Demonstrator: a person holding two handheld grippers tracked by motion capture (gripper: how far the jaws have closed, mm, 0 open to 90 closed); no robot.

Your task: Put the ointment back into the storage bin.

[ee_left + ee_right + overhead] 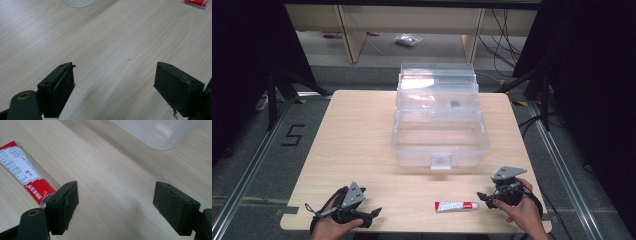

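A red and white tube (456, 206) lies flat near the table's front edge. My right gripper (486, 196) rests just right of its cap end, jaws wide apart with bare wood between them. In the right gripper view the tube (23, 173) lies left of the left jaw, outside the open right gripper (115, 203). My left gripper (374, 214) sits at the front left corner, pointing right toward the tube. In the left gripper view the left gripper (113, 85) is open over bare wood, and the tube's end (197, 3) shows far off at the top right.
A clear plastic box (439, 140) with its lid raised stands at the middle back of the wooden table (357, 135); a small dark item (454, 104) lies in its upper tray. Its corner shows in the right gripper view (160, 132). Black stands and cables flank the table.
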